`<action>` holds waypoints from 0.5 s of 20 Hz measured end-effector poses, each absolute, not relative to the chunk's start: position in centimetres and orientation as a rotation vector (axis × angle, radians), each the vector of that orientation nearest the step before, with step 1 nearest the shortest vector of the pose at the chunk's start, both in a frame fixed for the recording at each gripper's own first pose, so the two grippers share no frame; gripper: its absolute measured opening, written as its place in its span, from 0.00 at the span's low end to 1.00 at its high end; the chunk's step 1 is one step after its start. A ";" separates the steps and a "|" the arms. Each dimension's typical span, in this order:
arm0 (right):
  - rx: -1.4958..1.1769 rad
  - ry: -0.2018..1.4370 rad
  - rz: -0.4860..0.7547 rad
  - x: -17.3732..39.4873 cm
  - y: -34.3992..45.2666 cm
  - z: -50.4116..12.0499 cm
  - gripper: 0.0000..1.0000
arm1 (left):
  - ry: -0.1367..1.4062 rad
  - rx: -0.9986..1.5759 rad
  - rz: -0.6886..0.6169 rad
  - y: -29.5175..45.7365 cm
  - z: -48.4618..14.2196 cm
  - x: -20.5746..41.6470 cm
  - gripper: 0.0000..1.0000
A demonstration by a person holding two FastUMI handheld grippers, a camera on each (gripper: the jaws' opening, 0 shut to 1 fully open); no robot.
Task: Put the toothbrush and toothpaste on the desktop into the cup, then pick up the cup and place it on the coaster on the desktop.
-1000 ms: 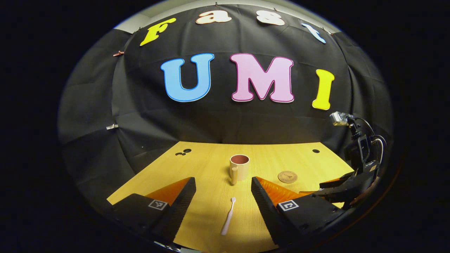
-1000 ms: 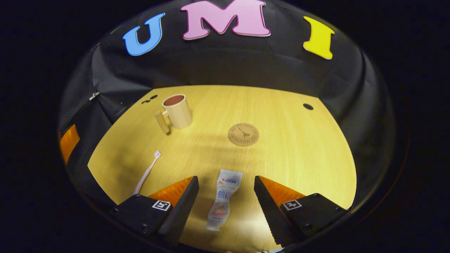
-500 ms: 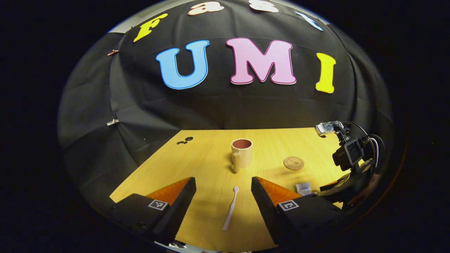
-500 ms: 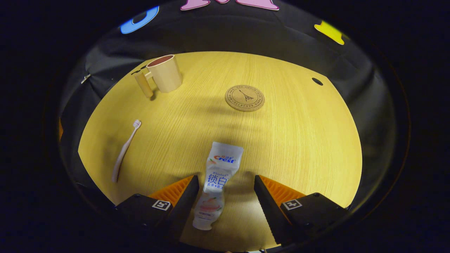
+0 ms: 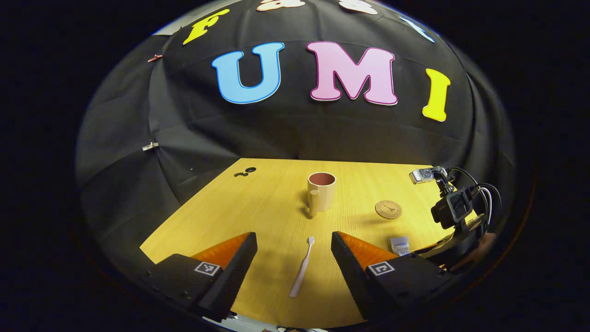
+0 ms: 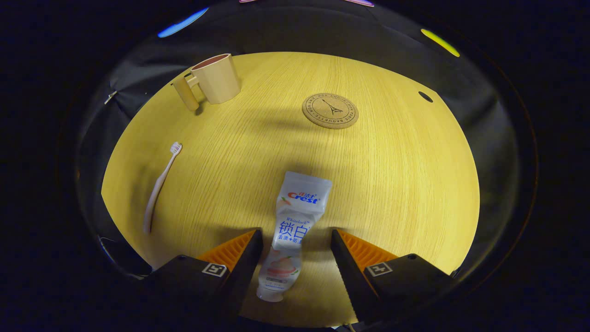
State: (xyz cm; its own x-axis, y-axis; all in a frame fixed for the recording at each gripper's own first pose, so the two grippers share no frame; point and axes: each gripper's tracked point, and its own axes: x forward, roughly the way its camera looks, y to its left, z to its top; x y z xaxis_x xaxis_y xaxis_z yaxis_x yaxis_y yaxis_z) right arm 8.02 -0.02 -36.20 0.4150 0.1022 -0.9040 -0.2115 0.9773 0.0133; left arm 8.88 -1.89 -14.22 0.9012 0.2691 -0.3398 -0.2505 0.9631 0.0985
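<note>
A pale toothbrush (image 5: 302, 267) lies on the wooden desktop between the open fingers of my left gripper (image 5: 293, 240), bristles pointing away. Beyond it stands a beige cup (image 5: 321, 191) with a handle, upright. A round cork coaster (image 5: 388, 209) lies to its right. In the right gripper view, the white toothpaste tube (image 6: 291, 233) lies flat between the open fingers of my right gripper (image 6: 295, 237), cap end nearest the camera; the fingers straddle it without touching. The cup (image 6: 215, 80), toothbrush (image 6: 160, 186) and coaster (image 6: 330, 110) lie farther off. The right gripper (image 5: 454, 230) also shows at the right of the left gripper view.
The desktop (image 6: 405, 184) has small dark holes near its far corners (image 6: 425, 96). Black cloth walls close in behind and to the sides. The near desk edge runs just under both grippers.
The right gripper has come down and forward over the toothpaste, which now sits deeper between its fingers. The left gripper view has shifted slightly; the toothbrush stays between its fingers.
</note>
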 end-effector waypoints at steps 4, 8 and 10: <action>-0.111 1.150 0.186 7.9 0.6 -36.4 0.75 | 0.334 0.079 0.240 -2.3 -13.7 8.8 1.00; -0.086 1.200 0.157 7.8 0.7 -36.5 0.70 | 0.313 0.084 0.215 -2.7 -13.2 8.8 1.00; -0.091 1.210 0.158 7.9 0.6 -36.4 0.70 | 0.298 0.078 0.208 -2.7 -12.8 8.8 1.00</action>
State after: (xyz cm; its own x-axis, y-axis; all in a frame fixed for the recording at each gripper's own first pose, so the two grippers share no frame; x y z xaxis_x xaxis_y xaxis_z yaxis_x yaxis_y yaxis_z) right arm 7.87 0.61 -36.42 0.3434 0.0730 -0.9363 -0.1697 0.9854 0.0146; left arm 8.79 -2.66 -12.80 0.9346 0.2147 -0.2835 -0.1916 0.9756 0.1072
